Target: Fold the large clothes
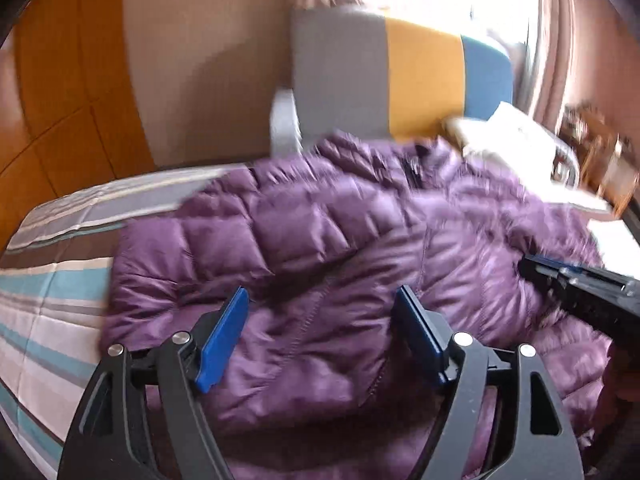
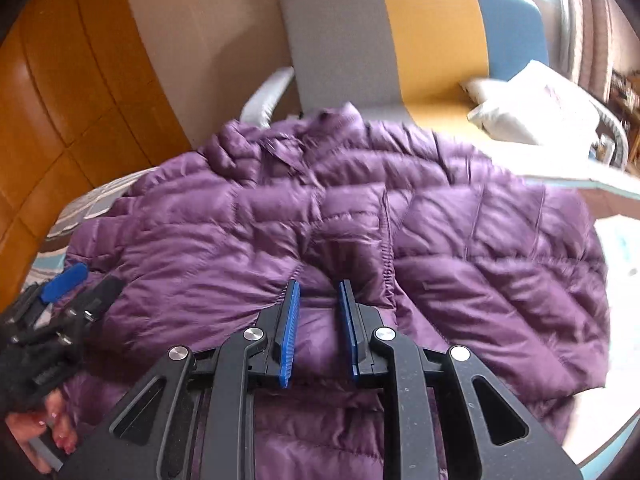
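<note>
A purple quilted puffer jacket (image 1: 320,232) lies spread on a striped bed, collar toward the far side; it also fills the right wrist view (image 2: 360,232). My left gripper (image 1: 320,300) is open, its blue pads wide apart just above the jacket's near part. My right gripper (image 2: 318,292) has its blue pads close together with a fold of the jacket's fabric between them. The right gripper also shows at the right edge of the left wrist view (image 1: 536,268). The left gripper shows at the lower left of the right wrist view (image 2: 76,280).
The striped bedsheet (image 1: 52,272) shows at the left of the jacket. A chair with a grey, yellow and blue back (image 1: 384,76) stands beyond the bed, with white pillows (image 1: 516,140) on it. A wooden wardrobe (image 1: 60,92) stands at the left.
</note>
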Demonstrator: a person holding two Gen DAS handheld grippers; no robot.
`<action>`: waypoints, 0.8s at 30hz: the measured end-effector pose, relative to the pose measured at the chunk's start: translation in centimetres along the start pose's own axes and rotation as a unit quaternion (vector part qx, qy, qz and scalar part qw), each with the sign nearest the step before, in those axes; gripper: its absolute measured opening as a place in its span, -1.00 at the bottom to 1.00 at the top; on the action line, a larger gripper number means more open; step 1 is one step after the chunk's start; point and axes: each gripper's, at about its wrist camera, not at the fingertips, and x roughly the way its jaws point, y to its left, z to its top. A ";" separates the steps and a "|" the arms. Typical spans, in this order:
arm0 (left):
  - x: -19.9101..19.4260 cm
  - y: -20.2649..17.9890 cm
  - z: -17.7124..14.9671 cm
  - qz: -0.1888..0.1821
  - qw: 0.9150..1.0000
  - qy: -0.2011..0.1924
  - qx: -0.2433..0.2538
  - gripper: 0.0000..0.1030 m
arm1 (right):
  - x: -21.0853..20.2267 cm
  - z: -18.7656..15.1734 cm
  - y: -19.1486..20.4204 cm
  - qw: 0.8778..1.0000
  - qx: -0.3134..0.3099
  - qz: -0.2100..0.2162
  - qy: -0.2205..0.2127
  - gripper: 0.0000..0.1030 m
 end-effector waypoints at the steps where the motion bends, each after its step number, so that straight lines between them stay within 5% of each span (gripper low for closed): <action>1: 0.8 0.0 -0.2 0.001 1.000 0.012 0.000 0.49 | 0.5 -0.2 -0.3 1.000 0.004 0.005 0.002 -0.62; 5: 2.3 1.7 -0.8 -0.038 0.998 0.034 -0.039 0.53 | 1.5 -0.9 -0.1 1.000 -0.009 -0.002 -0.010 -0.63; 9: 2.1 1.7 -1.0 -0.036 0.998 0.035 -0.035 0.56 | 1.5 -0.8 0.3 1.000 -0.018 -0.012 -0.011 -0.63; 11: 1.2 1.7 -1.0 -0.021 0.999 0.028 -0.035 0.75 | 0.6 -0.7 0.5 1.000 -0.021 -0.015 -0.008 -0.58; 14: -0.9 2.0 -1.7 -0.014 0.999 0.013 -0.046 0.94 | -1.5 -0.9 1.3 0.999 -0.029 -0.013 -0.018 0.05; 24: -7.0 3.3 -7.6 -0.036 0.996 0.021 -0.077 0.95 | -8.5 -5.3 1.6 0.998 -0.053 -0.016 -0.018 0.07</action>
